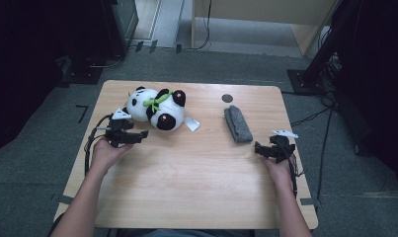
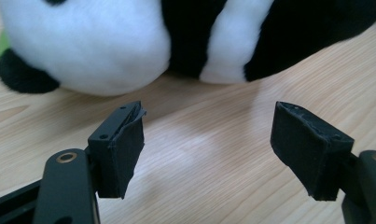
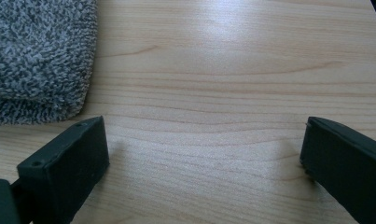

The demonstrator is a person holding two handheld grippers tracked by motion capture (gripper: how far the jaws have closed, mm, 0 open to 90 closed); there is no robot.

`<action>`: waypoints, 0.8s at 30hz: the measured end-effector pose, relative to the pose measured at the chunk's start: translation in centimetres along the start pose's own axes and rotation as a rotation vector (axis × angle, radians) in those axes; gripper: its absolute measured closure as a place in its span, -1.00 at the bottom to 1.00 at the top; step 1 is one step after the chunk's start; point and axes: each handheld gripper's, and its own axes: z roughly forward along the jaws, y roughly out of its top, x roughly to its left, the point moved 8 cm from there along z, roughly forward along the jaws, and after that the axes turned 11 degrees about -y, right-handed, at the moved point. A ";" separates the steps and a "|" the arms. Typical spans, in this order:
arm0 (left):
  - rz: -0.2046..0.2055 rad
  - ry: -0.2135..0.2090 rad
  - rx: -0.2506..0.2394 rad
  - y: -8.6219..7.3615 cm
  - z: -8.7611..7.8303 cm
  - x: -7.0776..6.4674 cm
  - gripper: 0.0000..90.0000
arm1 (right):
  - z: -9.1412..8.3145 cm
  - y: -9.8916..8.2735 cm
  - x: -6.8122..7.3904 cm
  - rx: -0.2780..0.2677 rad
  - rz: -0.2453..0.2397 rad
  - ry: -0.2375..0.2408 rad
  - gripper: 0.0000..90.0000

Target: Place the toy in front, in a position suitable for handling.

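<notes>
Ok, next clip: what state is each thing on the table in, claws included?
Black-and-white plush panda: lying on its side, not gripped.
Grey fluffy folded towel: lying flat, untouched.
Left claw: open, nothing between the jaws, just short of the panda.
Right claw: open, empty, beside the towel.

Fluffy plush panda, rough looped grey towel, smooth light wooden table with a soft sheen.

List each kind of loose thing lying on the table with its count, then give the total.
Panda toy: 1
Grey towel: 1
Total: 2
</notes>
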 end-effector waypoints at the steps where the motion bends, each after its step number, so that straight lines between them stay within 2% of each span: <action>1: -0.004 -0.009 -0.004 0.2 0.0 -0.1 -0.43 | 0.0 0.0 0.0 0.000 0.000 0.000 -0.98; 9: 0.007 -0.019 -0.034 2.4 -0.3 -0.1 -0.41 | 0.0 0.0 0.0 0.000 -0.001 0.000 -0.98; 10: 0.008 -0.018 -0.024 2.5 -0.3 -0.1 -0.41 | 0.0 0.0 0.0 0.000 -0.001 -0.001 -0.98; 13: -0.007 -0.026 -0.034 3.1 -0.4 0.1 -0.41 | 0.0 0.0 0.0 0.000 -0.001 -0.001 -0.98; 17: 0.008 -0.022 -0.046 3.9 -0.7 0.3 -0.29 | 0.1 0.0 0.0 -0.001 0.000 -0.002 -0.98; 19: 0.008 -0.033 -0.059 4.8 -0.7 0.4 -0.28 | 0.1 0.1 0.0 0.000 0.001 -0.002 -0.98; 24: 0.035 -0.020 -0.060 6.3 -0.5 0.2 -0.28 | 0.1 0.1 0.0 -0.001 0.002 -0.002 -0.98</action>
